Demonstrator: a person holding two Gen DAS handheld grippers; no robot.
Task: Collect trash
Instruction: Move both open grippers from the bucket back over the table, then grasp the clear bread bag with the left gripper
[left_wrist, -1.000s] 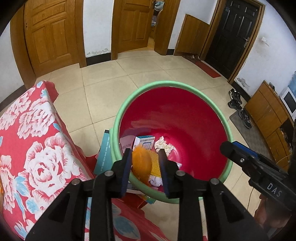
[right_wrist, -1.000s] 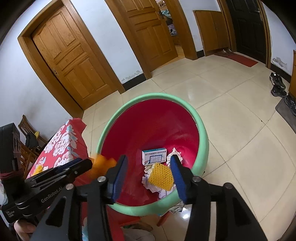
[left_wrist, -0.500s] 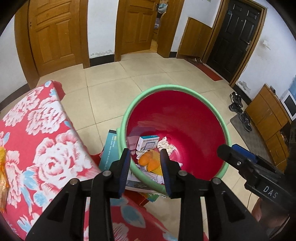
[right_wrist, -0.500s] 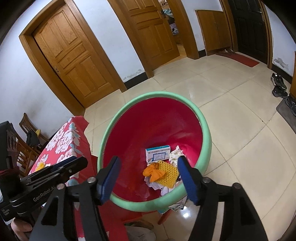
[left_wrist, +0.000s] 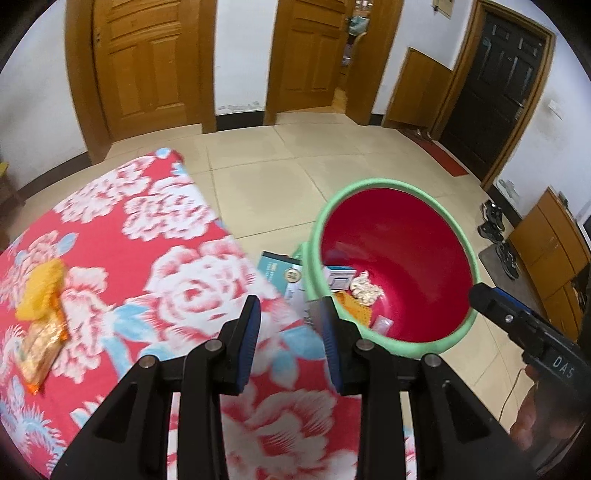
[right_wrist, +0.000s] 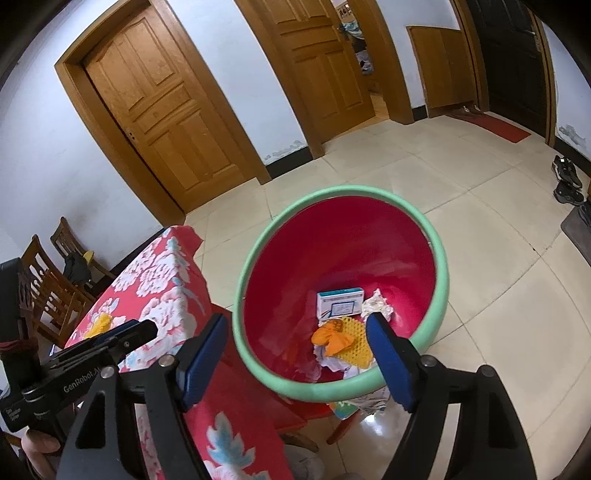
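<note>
A red basin with a green rim (right_wrist: 332, 190) (left_wrist: 369, 184) stands on the floor beside the table. In it lie a blue-white box (right_wrist: 340, 302), crumpled paper (right_wrist: 376, 304), an orange scrap (right_wrist: 332, 338) and a yellow foam net (right_wrist: 356, 343). My right gripper (right_wrist: 297, 363) hovers over the basin's near rim, its jaws opening with nothing between them. My left gripper (left_wrist: 291, 343) is over the table's red floral cloth (left_wrist: 147, 258), open by a narrow gap and empty. At the cloth's left lie a yellow foam piece (left_wrist: 40, 291) and a snack wrapper (left_wrist: 40, 347).
A teal box (left_wrist: 280, 269) sticks out between the table and the basin. Wooden chairs (right_wrist: 48, 284) stand behind the table. Shoes (left_wrist: 495, 221) and a wooden cabinet (left_wrist: 546, 251) line the right wall. Tiled floor (right_wrist: 480, 229) stretches to wooden doors (right_wrist: 162, 110).
The orange scrap, earlier between my left jaws, now lies in the basin. My left gripper swung left from the basin to over the table. The right jaws spread wider.
</note>
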